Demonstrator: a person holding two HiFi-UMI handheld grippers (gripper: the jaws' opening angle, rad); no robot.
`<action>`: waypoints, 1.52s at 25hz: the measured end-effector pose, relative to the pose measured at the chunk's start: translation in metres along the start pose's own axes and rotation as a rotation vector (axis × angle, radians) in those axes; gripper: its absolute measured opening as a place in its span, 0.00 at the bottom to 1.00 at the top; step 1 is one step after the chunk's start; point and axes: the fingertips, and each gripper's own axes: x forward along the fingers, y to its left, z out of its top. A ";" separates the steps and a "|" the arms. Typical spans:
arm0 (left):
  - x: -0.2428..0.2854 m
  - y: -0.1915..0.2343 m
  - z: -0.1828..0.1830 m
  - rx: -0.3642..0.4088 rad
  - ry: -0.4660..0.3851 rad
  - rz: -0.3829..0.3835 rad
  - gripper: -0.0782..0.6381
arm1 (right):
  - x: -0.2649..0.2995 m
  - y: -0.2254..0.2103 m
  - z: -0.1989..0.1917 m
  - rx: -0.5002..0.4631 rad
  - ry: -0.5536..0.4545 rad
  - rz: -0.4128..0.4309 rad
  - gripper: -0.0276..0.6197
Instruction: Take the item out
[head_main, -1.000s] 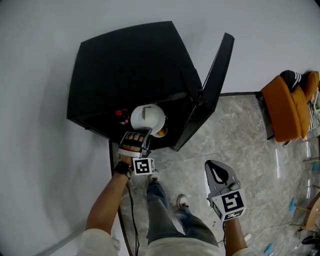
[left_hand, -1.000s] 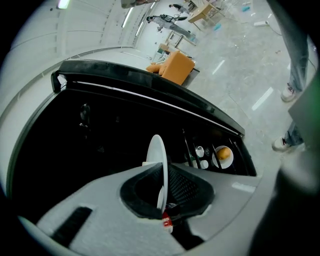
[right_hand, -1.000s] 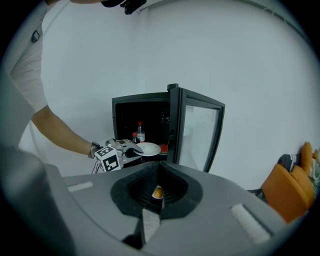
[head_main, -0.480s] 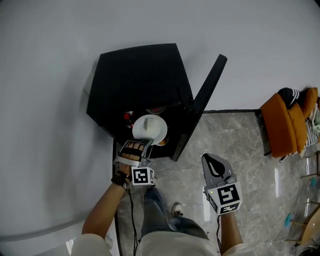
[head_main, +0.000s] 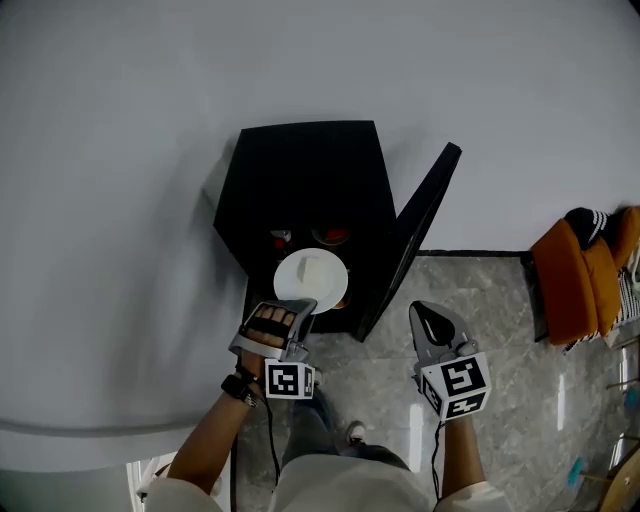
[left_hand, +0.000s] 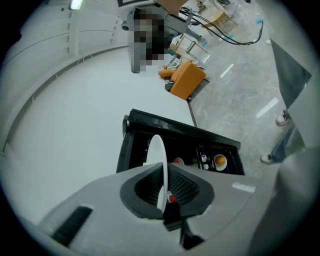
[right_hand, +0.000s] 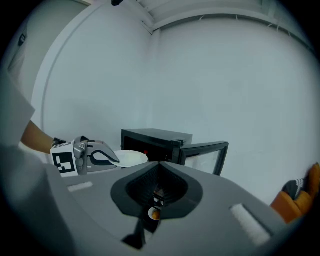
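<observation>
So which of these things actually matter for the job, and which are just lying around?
Part of the job: white plate, clamped in the left hand-held gripper; black cabinet with its door open.

Just lying about: orange chair; bowl inside the cabinet; right hand-held gripper, shut and empty.

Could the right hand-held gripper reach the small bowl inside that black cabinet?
Probably yes. The door stands wide open and the right hand-held gripper is empty. The white plate in the left hand-held gripper hangs before the opening and may crowd the way to the bowl.
</observation>
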 end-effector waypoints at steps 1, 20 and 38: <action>-0.009 0.004 0.004 -0.003 0.000 0.005 0.13 | -0.003 0.001 0.005 -0.003 -0.010 0.008 0.05; -0.152 0.068 0.029 -0.057 0.080 0.075 0.13 | -0.059 0.046 0.070 -0.110 -0.154 0.070 0.05; -0.207 0.069 0.056 -0.047 0.107 0.084 0.13 | -0.093 0.066 0.066 -0.092 -0.128 0.111 0.05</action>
